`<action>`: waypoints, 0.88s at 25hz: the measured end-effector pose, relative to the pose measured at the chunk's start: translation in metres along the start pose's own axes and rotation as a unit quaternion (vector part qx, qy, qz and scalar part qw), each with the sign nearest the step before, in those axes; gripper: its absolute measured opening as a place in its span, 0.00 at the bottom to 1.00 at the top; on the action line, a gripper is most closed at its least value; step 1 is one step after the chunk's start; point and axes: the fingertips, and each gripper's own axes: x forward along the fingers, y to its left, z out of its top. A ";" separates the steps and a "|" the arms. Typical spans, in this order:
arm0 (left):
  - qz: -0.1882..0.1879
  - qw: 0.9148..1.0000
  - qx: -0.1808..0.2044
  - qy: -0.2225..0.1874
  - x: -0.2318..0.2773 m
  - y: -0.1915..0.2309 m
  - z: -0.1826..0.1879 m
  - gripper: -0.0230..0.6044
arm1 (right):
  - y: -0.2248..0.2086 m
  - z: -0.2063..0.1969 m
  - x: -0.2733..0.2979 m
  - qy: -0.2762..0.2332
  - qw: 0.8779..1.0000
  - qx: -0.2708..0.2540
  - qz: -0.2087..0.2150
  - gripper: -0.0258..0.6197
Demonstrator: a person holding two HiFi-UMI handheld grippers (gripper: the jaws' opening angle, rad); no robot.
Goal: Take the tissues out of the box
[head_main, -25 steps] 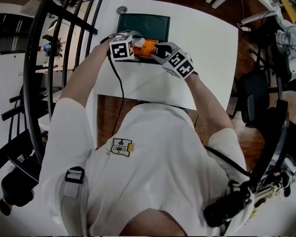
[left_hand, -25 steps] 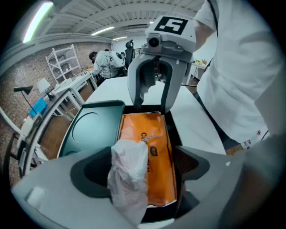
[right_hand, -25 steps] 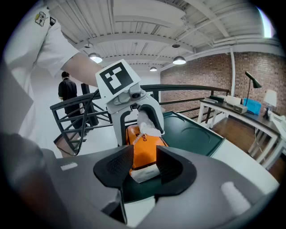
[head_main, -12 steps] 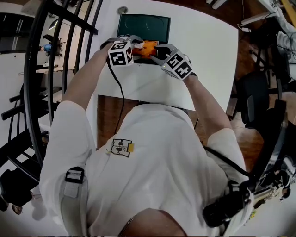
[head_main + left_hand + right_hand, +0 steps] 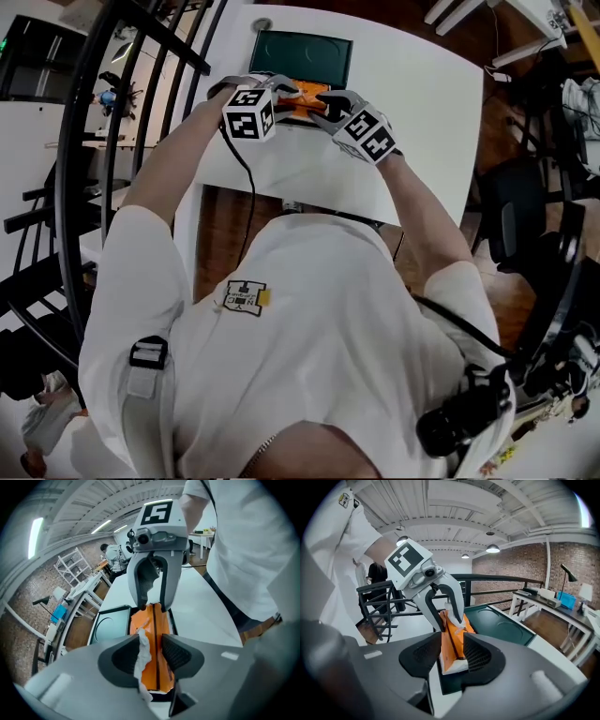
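Your right tool [image 5: 452, 654] has just been closing and squeezes the orange tissue pack [image 5: 450, 634], so the pack stays put on the green tray [image 5: 501, 625]. Your left tool [image 5: 151, 652] has just been closing around a white tissue [image 5: 142, 649]. It is not tight yet, but it is ready to pull the tissue out.

Bare table [image 5: 427, 94] right of box [image 5: 302, 99]

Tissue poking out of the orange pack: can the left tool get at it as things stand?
Most likely yes. The left tool has just been closing its jaws with the tissue between them; it lies against one pad, with a gap to the other. Only the orange pack lies beyond.
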 end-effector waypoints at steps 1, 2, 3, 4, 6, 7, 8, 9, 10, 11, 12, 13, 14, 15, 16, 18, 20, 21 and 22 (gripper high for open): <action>0.004 1.000 -0.003 0.001 0.003 -0.001 0.000 0.26 | 0.001 -0.004 0.001 0.005 1.000 0.000 0.001 0.25; 0.016 1.000 -0.009 -0.003 0.004 0.000 0.001 0.08 | 0.004 -0.007 0.001 0.007 1.000 0.000 0.002 0.25; 0.037 0.999 -0.016 -0.012 0.001 0.003 0.004 0.05 | 0.007 -0.009 0.000 0.007 1.000 0.000 0.003 0.24; 0.059 0.998 -0.022 -0.020 -0.002 0.009 0.006 0.05 | 0.008 -0.010 -0.001 0.007 1.000 -0.003 0.004 0.24; 0.081 0.996 -0.028 -0.019 -0.005 0.018 0.003 0.05 | 0.006 -0.010 -0.003 0.007 1.000 -0.005 0.002 0.24; 0.075 0.997 -0.032 -0.012 -0.003 0.019 -0.001 0.19 | 0.003 -0.009 -0.003 0.007 1.000 -0.002 0.000 0.26; 0.057 0.997 -0.042 -0.006 -0.001 0.017 -0.006 0.34 | 0.001 -0.009 -0.004 0.007 1.000 0.002 -0.002 0.27; 0.030 0.998 -0.061 -0.003 0.002 0.012 -0.010 0.47 | -0.001 -0.009 -0.005 0.007 1.000 0.005 -0.002 0.27; -0.002 0.997 -0.083 -0.003 0.005 0.005 -0.012 0.67 | -0.001 -0.009 -0.005 0.008 1.000 0.007 -0.001 0.28; -0.030 0.994 -0.101 -0.003 0.008 -0.001 -0.014 0.75 | -0.001 -0.010 -0.006 0.009 1.000 0.009 0.001 0.28; -0.052 0.992 -0.111 0.000 0.011 -0.005 -0.016 0.79 | -0.001 -0.011 -0.006 0.010 1.000 0.011 0.003 0.28; -0.068 0.991 -0.116 0.005 0.014 -0.008 -0.019 0.83 | -0.001 -0.013 -0.006 0.012 1.000 0.013 0.005 0.28; -0.079 0.990 -0.120 0.009 0.017 -0.008 -0.021 0.87 | -0.001 -0.016 -0.006 0.015 1.000 0.016 0.006 0.28; -0.089 0.988 -0.127 0.011 0.020 -0.008 -0.022 0.88 | -0.002 -0.020 -0.005 0.018 1.000 0.019 0.006 0.28; -0.099 0.986 -0.136 0.014 0.024 -0.007 -0.025 0.89 | -0.003 -0.023 -0.003 0.021 1.000 0.021 0.007 0.28; -0.114 0.982 -0.151 0.021 0.032 -0.005 -0.032 0.89 | -0.005 -0.026 0.000 0.024 0.999 0.025 0.009 0.28; -0.120 0.979 -0.160 0.028 0.038 -0.002 -0.036 0.85 | -0.006 -0.026 0.002 0.026 0.999 0.027 0.012 0.27; -0.120 0.978 -0.165 0.029 0.040 -0.001 -0.037 0.70 | -0.006 -0.025 0.002 0.026 0.999 0.028 0.013 0.27; -0.121 0.977 -0.171 0.029 0.042 0.000 -0.037 0.68 | -0.006 -0.024 0.001 0.024 0.999 0.029 0.013 0.27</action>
